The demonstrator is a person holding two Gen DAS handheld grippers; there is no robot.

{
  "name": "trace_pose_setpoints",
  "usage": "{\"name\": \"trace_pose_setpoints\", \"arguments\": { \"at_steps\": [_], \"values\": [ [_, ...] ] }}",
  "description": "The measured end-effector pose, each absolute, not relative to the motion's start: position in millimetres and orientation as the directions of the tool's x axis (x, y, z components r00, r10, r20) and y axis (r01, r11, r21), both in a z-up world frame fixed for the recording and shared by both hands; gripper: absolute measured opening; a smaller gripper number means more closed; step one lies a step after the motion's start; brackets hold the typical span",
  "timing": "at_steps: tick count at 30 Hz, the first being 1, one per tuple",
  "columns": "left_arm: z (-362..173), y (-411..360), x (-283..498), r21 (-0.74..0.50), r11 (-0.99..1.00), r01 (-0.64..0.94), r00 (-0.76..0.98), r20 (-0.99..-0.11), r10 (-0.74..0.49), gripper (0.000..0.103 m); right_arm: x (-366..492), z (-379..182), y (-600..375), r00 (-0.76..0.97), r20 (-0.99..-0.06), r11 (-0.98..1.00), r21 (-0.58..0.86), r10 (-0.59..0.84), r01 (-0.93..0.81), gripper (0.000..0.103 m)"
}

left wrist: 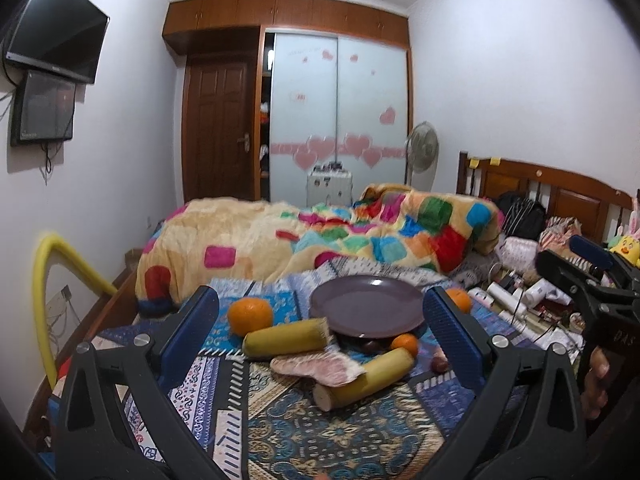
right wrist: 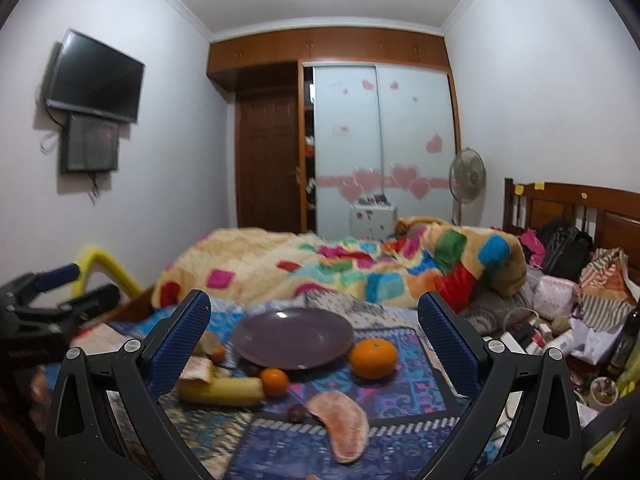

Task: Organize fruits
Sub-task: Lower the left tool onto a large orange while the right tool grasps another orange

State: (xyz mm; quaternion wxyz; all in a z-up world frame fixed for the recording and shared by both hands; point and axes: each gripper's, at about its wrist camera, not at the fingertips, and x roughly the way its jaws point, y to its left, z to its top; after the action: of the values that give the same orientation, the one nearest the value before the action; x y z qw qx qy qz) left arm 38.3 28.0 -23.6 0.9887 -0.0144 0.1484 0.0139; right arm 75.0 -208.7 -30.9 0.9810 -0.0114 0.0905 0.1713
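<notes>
Bedroom, fruit sort under way: my left hand-held gripper (left wrist: 320, 336) and right hand-held gripper (right wrist: 314, 336) both hang over the bed w/ jaws spread wide, nothing between the blue pads.

On the patterned bedspread (right wrist: 404, 392) sits a purple plate (right wrist: 294, 338), bare, roughly mid-bed, w/ the rumpled multicolour blanket (left wrist: 320, 236) behind it toward the far edge. Fruit lies scattered at the plate's near rim. In the left-wrist view: a large orange (left wrist: 250, 316) off the plate's left side, a cut banana piece (left wrist: 286, 338) just beside it, a second banana piece (left wrist: 364, 378) nearer me w/ a pomelo segment (left wrist: 320, 368) lying across it, a small orange (left wrist: 405, 346) at the plate's near rim.

In the right-wrist view a 2nd pomelo segment (right wrist: 344, 424) lies nearest me, apart from the plate. Headboard-side edge of bed is piled w/ clutter (right wrist: 560, 320).
</notes>
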Motion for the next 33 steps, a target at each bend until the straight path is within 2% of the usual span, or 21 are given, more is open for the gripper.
{"name": "trace_pose_setpoints", "arguments": {
  "at_steps": [5, 10, 17, 27, 33],
  "values": [
    [-40.7, 49.5, 72.3, -0.029, 0.997, -0.066, 0.922, -0.384, 0.05, 0.103, 108.7, -49.7, -217.3, 0.914, -0.281, 0.951, -0.014, 0.292, -0.308, 0.103],
    [-55.2, 67.7, 104.8, 0.016, 0.994, -0.104, 0.892, -0.441, 0.1, 0.103, 142.4, -66.3, -227.2, 0.888, -0.379, 0.956, -0.027, 0.26, -0.291, 0.103],
    [-67.2, 88.2, 149.2, 0.064, 0.993, -0.103, 0.843, -0.524, 0.121, 0.103, 177.9, -75.5, -235.4, 0.853, -0.466, 0.954, -0.053, 0.237, -0.294, 0.103],
    [-101.3, 119.4, 213.6, 0.067, 0.99, -0.121, 0.743, -0.655, 0.135, 0.09, 217.6, -96.4, -231.5, 0.786, -0.579, 0.944, -0.081, 0.216, -0.32, 0.103],
    [-123.1, 134.4, 240.6, 0.012, 0.994, -0.113, 0.69, -0.719, 0.087, 0.088, 233.5, -111.7, -228.3, 0.735, -0.643, 0.932, -0.09, 0.214, -0.351, 0.103]
  ]
}}
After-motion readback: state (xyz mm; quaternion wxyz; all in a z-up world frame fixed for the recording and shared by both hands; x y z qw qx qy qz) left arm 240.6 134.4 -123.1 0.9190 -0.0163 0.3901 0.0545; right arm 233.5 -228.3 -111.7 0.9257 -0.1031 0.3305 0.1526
